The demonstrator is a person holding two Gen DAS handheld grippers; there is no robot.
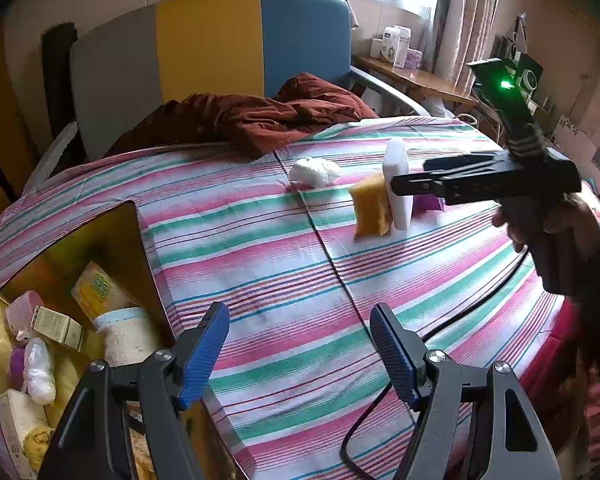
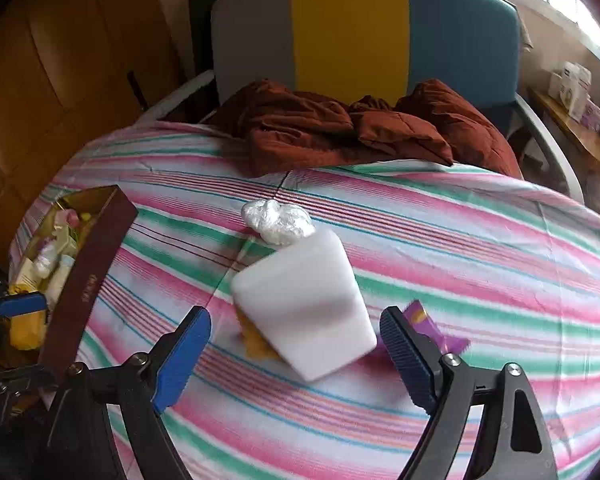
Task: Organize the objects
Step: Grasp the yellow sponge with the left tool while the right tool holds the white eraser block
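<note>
1. Right wrist view: the right gripper (image 2: 296,350) stands spread wide, nothing pinched; the white block (image 2: 304,308) sits between and just beyond its pads, untouched.
2. The block leans on a yellow sponge (image 2: 256,342), with a purple packet (image 2: 424,320) just right of the block and a plastic wad (image 2: 278,222) behind it.
3. The box (image 2: 92,264) lies well left of the block (already holding several items).
4. The left gripper (image 1: 300,354) is half spread and empty, well short of the block (image 1: 398,184), beside the box (image 1: 140,248).
5. Likely next: closing squarely on the block's broad faces, since a tilted grab may topple it onto the sponge.
</note>
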